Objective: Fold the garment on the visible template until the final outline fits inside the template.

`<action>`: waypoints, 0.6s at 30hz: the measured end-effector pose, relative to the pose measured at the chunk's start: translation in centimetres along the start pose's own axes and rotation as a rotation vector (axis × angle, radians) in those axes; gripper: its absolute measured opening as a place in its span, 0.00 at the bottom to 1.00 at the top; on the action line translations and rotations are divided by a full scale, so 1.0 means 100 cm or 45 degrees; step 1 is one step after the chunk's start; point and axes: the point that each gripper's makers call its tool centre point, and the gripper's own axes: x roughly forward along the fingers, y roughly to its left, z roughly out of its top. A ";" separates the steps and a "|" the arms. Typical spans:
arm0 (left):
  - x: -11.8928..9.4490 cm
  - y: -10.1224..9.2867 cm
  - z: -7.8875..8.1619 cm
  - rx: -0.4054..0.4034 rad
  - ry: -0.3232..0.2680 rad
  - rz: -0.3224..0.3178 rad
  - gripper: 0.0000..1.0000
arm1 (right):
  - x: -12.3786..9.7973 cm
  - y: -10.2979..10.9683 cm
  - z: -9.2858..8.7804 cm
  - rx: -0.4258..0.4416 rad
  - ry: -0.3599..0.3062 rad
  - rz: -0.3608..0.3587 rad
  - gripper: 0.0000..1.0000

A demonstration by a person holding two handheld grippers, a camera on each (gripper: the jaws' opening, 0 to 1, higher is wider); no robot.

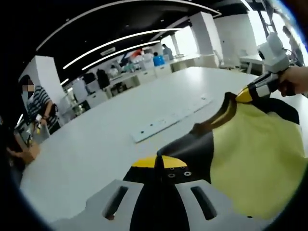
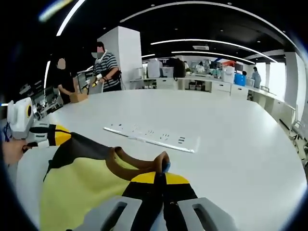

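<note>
Shirt (image 1: 250, 159) lifted off the table (image 1: 110, 139), lower right of frame, pinched by left gripper (image 1: 159, 163) and right gripper (image 2: 161, 177). Folding barely begun. Next: lay flat, fold inward.

Open-plan lab-like office, long white table (image 2: 231, 144), ceiling light strips (image 2: 202, 42), cluttered benches (image 2: 211, 82)

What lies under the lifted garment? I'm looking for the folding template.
The yellow-and-black garment, gripped by both tongs, hangs over the white table. Beyond it lies a flat white panel. Anything directly beneath the cloth is covered.
</note>
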 end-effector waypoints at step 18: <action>-0.036 0.020 0.000 -0.153 -0.051 0.024 0.41 | -0.035 0.018 0.020 -0.104 -0.033 0.079 0.51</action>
